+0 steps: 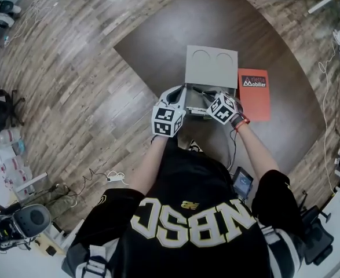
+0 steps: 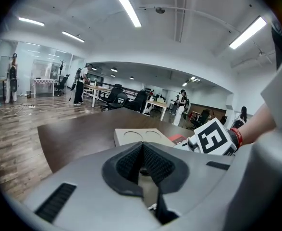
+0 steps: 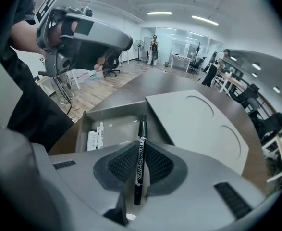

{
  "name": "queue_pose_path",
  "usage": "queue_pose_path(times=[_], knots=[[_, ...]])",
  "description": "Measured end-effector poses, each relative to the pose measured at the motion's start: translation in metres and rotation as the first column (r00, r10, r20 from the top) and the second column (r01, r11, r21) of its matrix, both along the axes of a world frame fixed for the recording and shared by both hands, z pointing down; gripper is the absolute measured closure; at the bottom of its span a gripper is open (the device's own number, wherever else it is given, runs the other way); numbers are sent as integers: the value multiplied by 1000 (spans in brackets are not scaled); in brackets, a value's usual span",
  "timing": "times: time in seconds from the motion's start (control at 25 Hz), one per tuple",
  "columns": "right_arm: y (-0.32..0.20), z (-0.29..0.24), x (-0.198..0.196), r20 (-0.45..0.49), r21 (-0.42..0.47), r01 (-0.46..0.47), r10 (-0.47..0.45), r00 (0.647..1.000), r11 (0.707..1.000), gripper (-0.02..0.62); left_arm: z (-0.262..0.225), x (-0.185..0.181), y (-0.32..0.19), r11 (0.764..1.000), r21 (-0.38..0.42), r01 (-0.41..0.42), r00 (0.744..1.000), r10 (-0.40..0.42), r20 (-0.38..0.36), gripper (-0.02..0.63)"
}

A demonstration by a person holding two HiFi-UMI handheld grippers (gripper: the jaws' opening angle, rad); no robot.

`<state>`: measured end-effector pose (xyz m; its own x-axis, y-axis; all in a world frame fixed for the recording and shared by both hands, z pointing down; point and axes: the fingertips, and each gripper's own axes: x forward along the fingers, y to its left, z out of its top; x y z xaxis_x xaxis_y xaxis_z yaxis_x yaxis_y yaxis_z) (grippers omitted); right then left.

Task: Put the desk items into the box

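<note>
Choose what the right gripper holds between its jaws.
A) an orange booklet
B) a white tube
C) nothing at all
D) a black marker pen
D: the right gripper view shows the right gripper closed on a black marker pen, whose far end points over the open grey box.

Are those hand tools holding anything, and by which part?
The right tool pinches a black marker around mid-barrel, its far end poking out over the open box. The left tool is shut and empty.
</note>
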<state>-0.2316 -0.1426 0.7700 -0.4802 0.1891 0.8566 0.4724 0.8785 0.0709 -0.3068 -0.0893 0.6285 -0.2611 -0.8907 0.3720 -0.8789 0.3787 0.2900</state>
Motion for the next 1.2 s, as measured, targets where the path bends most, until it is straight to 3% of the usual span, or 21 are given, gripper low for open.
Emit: queue_pose_path(times=[0.32,0.52,0.6,0.8,1.04,1.2], knots=[[-4,19,3,-39,-7,-13,13,999,1000,546,4,-1,8,1000,-12,28,1000,-28,-9,591],[-7,22,1,-40,-35,-61,59,997,998,543,5,-1,11,999,-11,34,999,-35,-8,591],[-10,24,0,-46,-59,-107,105,993,992,510,4,0,10,999,-14,39,999,-39,-1,591],[-25,-2,-7,21,-191,-289,298,954,938,499,-7,1,11,999,-9,41,999,-41,29,591],[-33,-48,-2,118,-255,-359,398,910,898,499,-22,5,13,999,3,32,998,-32,57,591],[-42,-82,0,199,-298,-412,478,856,861,499,-37,7,3,999,32,9,996,-11,88,591]])
